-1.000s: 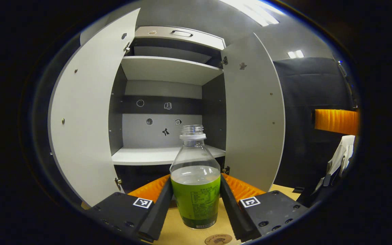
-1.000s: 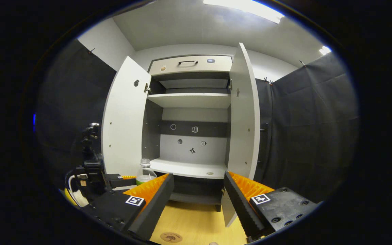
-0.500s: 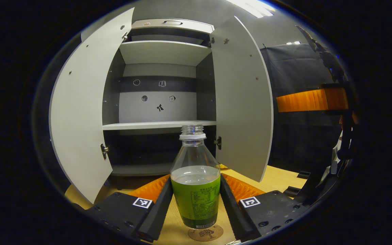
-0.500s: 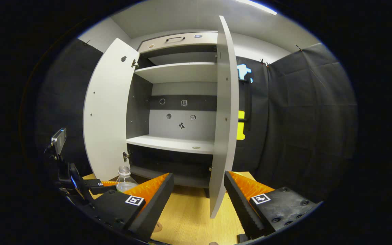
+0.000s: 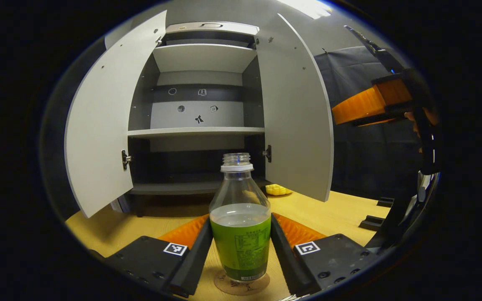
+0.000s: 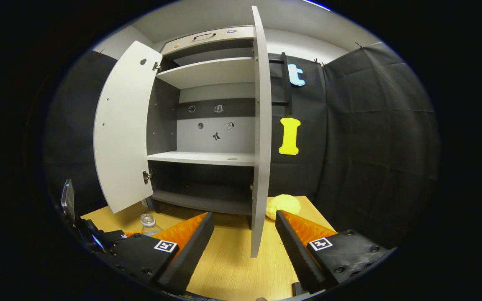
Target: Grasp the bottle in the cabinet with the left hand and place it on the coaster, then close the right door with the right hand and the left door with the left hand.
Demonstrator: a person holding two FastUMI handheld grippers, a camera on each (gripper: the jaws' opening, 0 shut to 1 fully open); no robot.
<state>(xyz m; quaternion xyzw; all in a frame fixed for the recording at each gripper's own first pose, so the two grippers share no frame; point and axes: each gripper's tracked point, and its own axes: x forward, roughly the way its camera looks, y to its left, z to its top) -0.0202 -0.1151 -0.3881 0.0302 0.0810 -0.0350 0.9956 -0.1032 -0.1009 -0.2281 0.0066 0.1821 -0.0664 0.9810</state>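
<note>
The bottle (image 5: 240, 221), uncapped and part full of green liquid, is pinched between both fingers of the left gripper (image 5: 241, 255) and sits on, or just above, the coaster (image 5: 242, 284) on the wooden table (image 5: 333, 215), near the front edge; contact with the coaster cannot be told for sure.

Step in hand, as judged: setting the bottle down and letting go. It is best done by keeping the bottle upright and centred on the coaster, since the neck is open and liquid could slop. The fingers should be spread evenly and the gripper drawn straight back toward the near side, so the bottle is not dragged or tipped.

The right gripper (image 6: 243, 251) is held with jaws spread, nothing between them, just in front of the edge of the right door (image 6: 260, 138). A push from the door's outer face would be called for next.

Counts:
- one bottle, its neck also seen at lower left in the right gripper view (image 6: 148, 221)
- one coaster
- one cabinet (image 5: 199, 125)
- two doors, both open: left door (image 5: 103, 129), right door (image 5: 297, 113)
- one yellow object (image 6: 283, 205) on the table by the right door, far side
- two grippers
</note>
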